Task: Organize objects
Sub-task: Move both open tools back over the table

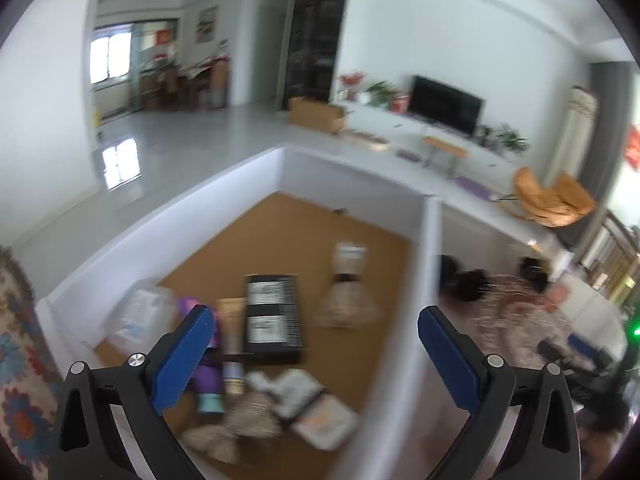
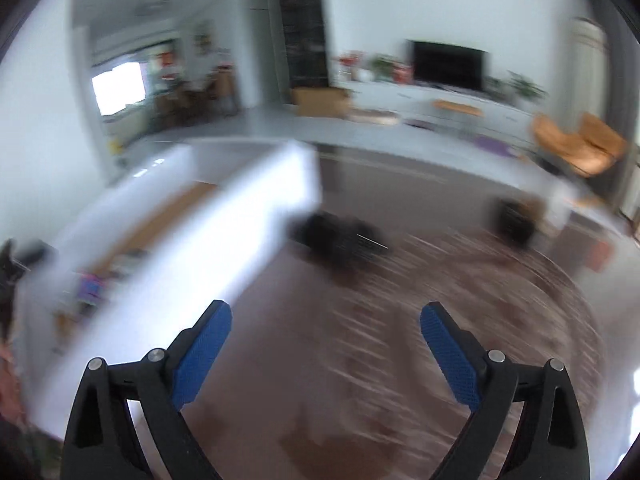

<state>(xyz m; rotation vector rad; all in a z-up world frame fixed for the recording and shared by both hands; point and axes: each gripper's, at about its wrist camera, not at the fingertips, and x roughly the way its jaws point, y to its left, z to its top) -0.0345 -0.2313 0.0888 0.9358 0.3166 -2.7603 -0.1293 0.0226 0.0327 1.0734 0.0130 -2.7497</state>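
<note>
My left gripper [image 1: 316, 320] hangs open above a white-walled box [image 1: 240, 168] with a cork-brown floor. In the box lie a black carton [image 1: 274, 316], a purple tube [image 1: 210, 376], a beige tube [image 1: 232, 328], a clear plastic pack [image 1: 140, 316], white pouches [image 1: 312, 404] and a shuttlecock [image 1: 346, 288]. Nothing is between its blue pads [image 1: 180, 360]. My right gripper [image 2: 326, 312] is open and empty over a patterned brownish cloth [image 2: 400, 340], to the right of the white box [image 2: 224, 232]. A dark object [image 2: 340, 240] lies on the cloth ahead; the view is blurred.
A white divider wall [image 1: 432, 264] separates the box from the patterned cloth [image 1: 516, 312] with dark items [image 1: 468, 284]. A flowered rug [image 1: 16, 360] lies at the left. Beyond are a grey floor, a TV [image 1: 444, 104] on a low cabinet and an orange chair [image 1: 552, 200].
</note>
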